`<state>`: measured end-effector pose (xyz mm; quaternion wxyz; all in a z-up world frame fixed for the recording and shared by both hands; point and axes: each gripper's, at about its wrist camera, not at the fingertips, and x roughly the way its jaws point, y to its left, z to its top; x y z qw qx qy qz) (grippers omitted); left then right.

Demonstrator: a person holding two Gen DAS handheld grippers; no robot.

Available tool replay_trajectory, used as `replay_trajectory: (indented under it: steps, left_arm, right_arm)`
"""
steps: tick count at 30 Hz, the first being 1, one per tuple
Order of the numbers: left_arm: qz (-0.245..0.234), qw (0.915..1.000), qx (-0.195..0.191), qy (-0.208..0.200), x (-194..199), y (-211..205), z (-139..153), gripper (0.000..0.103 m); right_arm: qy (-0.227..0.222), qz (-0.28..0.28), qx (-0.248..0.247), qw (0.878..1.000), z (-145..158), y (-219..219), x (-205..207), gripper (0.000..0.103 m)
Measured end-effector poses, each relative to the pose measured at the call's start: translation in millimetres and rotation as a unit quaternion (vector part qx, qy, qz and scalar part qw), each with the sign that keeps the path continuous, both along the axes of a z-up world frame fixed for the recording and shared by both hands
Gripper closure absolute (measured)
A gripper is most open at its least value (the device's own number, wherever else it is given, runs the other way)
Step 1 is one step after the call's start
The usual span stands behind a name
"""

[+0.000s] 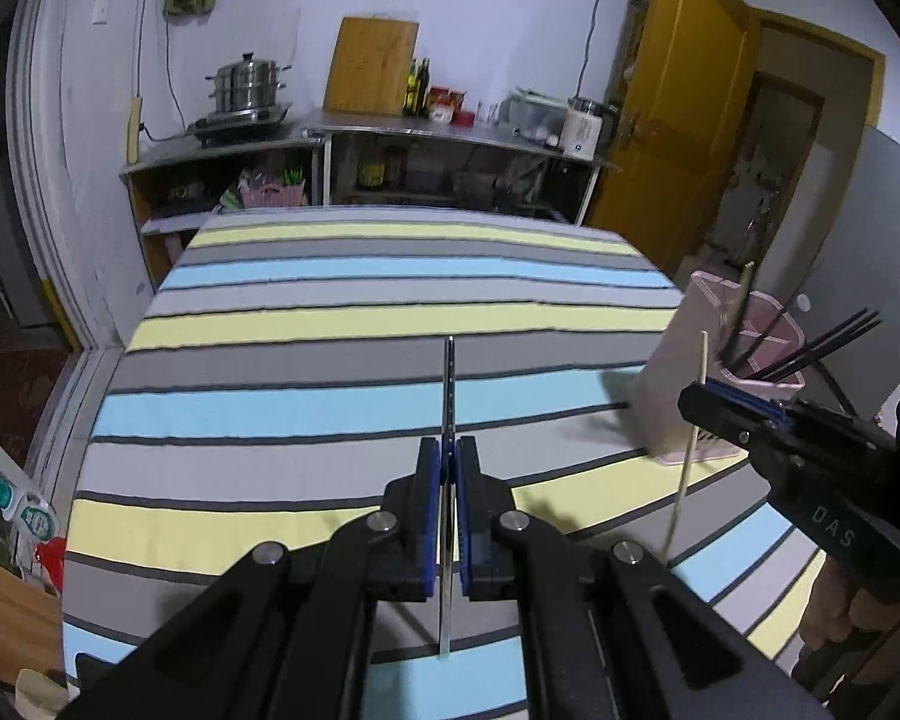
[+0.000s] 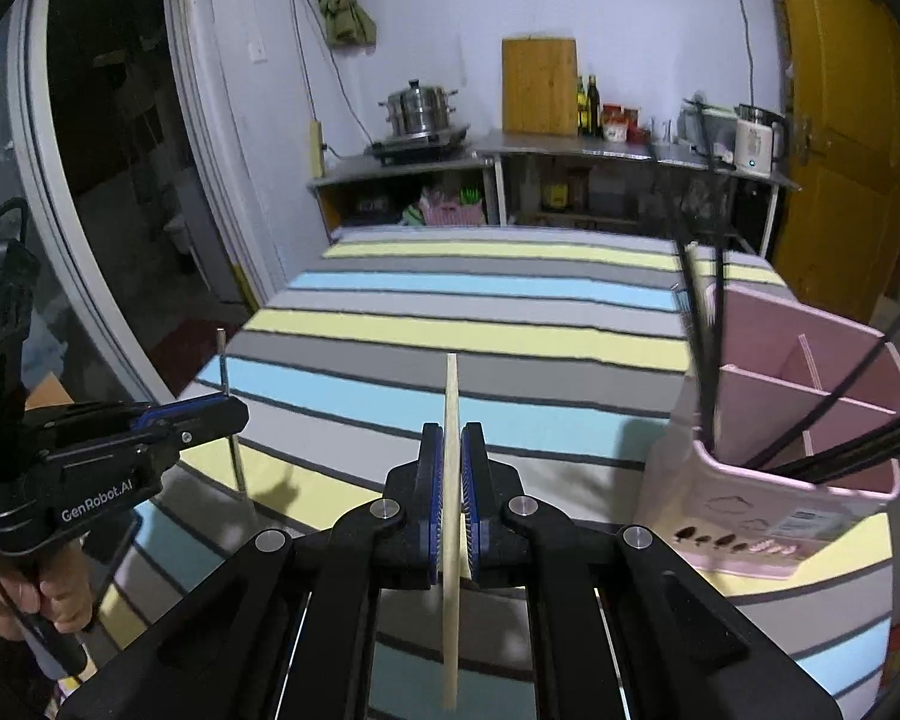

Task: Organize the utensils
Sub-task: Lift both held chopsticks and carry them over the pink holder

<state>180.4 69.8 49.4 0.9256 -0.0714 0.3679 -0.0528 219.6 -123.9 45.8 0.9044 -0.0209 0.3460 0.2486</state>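
My left gripper (image 1: 449,465) is shut on a thin metal chopstick (image 1: 449,384) and holds it upright above the striped tablecloth (image 1: 342,324). My right gripper (image 2: 450,450) is shut on a pale wooden chopstick (image 2: 451,396), also upright. The pink divided utensil holder (image 2: 810,420) stands at the right on the table and holds several black chopsticks (image 2: 705,276) and a wooden one. In the left wrist view the holder (image 1: 684,372) is at the right edge, with the right gripper (image 1: 708,405) in front of it. In the right wrist view the left gripper (image 2: 231,411) is at the left.
Beyond the table's far edge stands a metal counter (image 1: 450,135) with a steamer pot (image 1: 249,84), a cutting board (image 1: 371,63), bottles and a kettle (image 1: 583,123). A yellow door (image 1: 672,120) is at the right.
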Motion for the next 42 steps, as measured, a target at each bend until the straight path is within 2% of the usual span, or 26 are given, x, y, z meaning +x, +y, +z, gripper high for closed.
replay_trajectory:
  steps: [7, 22, 32, 42]
  left_arm:
    - [-0.014, 0.9997, -0.005, -0.018, -19, -9, 21, 0.098]
    - [-0.065, 0.9975, -0.023, -0.017, -29, -52, 32, 0.098]
    - [-0.12, 0.9909, -0.047, -0.038, -6, -96, 62, 0.098]
    - [-0.144, 0.9846, -0.064, -0.075, 26, -128, 97, 0.098]
  right_arm:
    - [-0.019, -0.011, 0.011, 1.0, 20, -19, -24, 0.097]
    - [-0.038, -0.042, 0.024, 0.998, 36, -51, -51, 0.097]
    - [-0.063, -0.089, 0.038, 0.993, 57, -94, -49, 0.097]
    - [-0.119, -0.146, 0.069, 0.98, 97, -134, -31, 0.097]
